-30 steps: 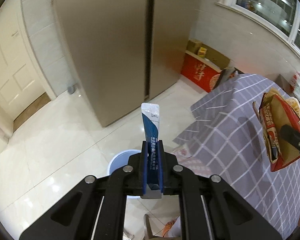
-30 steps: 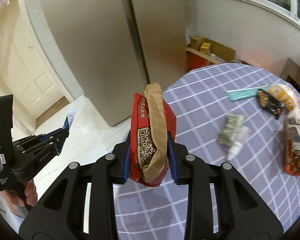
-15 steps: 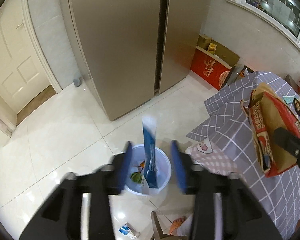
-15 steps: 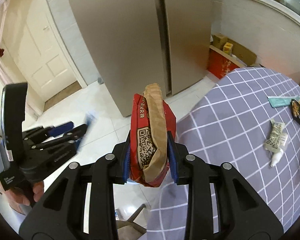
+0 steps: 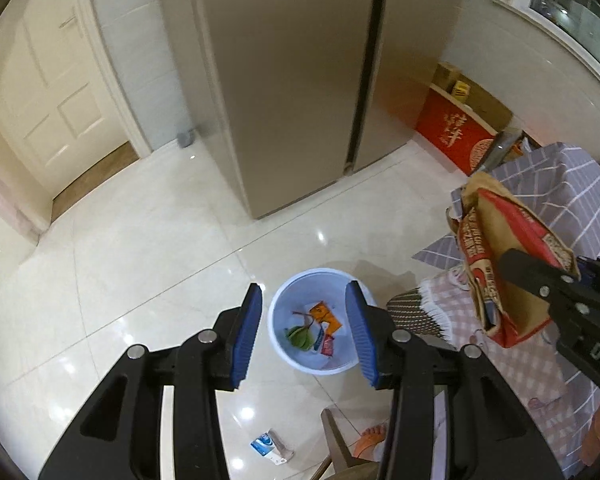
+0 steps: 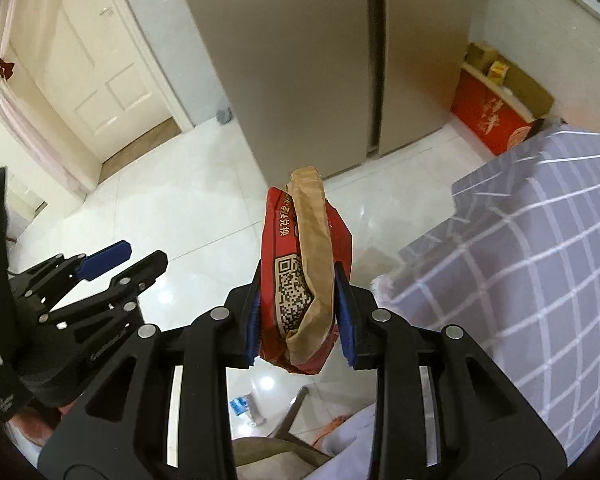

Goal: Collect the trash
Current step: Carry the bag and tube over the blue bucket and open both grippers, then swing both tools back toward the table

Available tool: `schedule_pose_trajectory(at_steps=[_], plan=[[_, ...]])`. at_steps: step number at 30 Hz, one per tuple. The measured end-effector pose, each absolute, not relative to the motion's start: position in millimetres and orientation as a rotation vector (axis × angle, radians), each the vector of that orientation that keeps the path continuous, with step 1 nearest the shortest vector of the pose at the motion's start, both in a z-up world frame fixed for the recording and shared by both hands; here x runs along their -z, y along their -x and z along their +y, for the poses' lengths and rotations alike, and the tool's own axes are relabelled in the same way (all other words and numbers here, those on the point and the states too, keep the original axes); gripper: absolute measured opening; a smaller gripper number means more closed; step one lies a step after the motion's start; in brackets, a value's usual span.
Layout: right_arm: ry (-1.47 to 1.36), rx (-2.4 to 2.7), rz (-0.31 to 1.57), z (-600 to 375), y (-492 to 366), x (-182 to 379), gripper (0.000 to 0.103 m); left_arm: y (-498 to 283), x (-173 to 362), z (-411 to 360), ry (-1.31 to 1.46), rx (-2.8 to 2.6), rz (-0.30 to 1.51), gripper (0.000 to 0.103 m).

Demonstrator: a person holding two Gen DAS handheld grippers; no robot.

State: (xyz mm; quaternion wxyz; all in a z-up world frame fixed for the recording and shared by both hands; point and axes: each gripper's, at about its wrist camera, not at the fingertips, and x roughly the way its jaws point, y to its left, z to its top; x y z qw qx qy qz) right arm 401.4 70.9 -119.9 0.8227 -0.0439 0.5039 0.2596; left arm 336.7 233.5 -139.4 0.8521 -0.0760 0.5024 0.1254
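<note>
Left gripper [image 5: 304,330] is hanging over the white bin [image 5: 318,320] at lower centre, jaws standing apart with nothing between them. Right gripper [image 6: 300,312] is clamping the red and brown snack bag [image 6: 306,264] at frame centre, left of the checked table [image 6: 540,248]. To do it well: bring the bag right over the bin mouth before releasing, avoiding the left gripper

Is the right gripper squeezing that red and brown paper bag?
Touching. In the right wrist view, the right gripper presses both blue pads against the sides of the red and brown paper bag.
</note>
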Motion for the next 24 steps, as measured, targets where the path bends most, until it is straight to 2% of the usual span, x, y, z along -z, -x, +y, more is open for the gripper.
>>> schedule_pose_trajectory(at_steps=[1, 3, 4, 5, 7, 16, 24], plan=[[0.092, -0.563, 1.076, 76.3, -401.8, 120.7, 0.032, -333.9, 139.4, 238.1, 0.165, -0.274, 1.057, 0.043], [0.083, -0.585, 1.061, 85.1, -403.7, 119.3, 0.045, -327.4, 138.9, 247.8, 0.176, -0.296, 1.053, 0.043], [0.077, -0.594, 1.033, 88.9, -403.7, 116.3, 0.070, -324.0, 138.3, 252.9, 0.182, -0.307, 1.051, 0.043], [0.077, -0.602, 0.999, 91.0, -403.4, 113.6, 0.082, -321.8, 138.4, 256.4, 0.186, -0.314, 1.050, 0.043], [0.094, -0.602, 0.949, 94.5, -400.8, 110.5, 0.082, -316.7, 136.9, 262.9, 0.195, -0.330, 1.045, 0.043], [0.125, -0.608, 1.059, 88.6, -395.0, 132.5, 0.082, -302.8, 128.1, 264.6, 0.201, -0.364, 1.019, 0.043], [0.119, -0.642, 1.035, 76.9, -383.0, 120.5, 0.081, -298.1, 112.0, 247.1, 0.173, -0.364, 0.986, 0.043]])
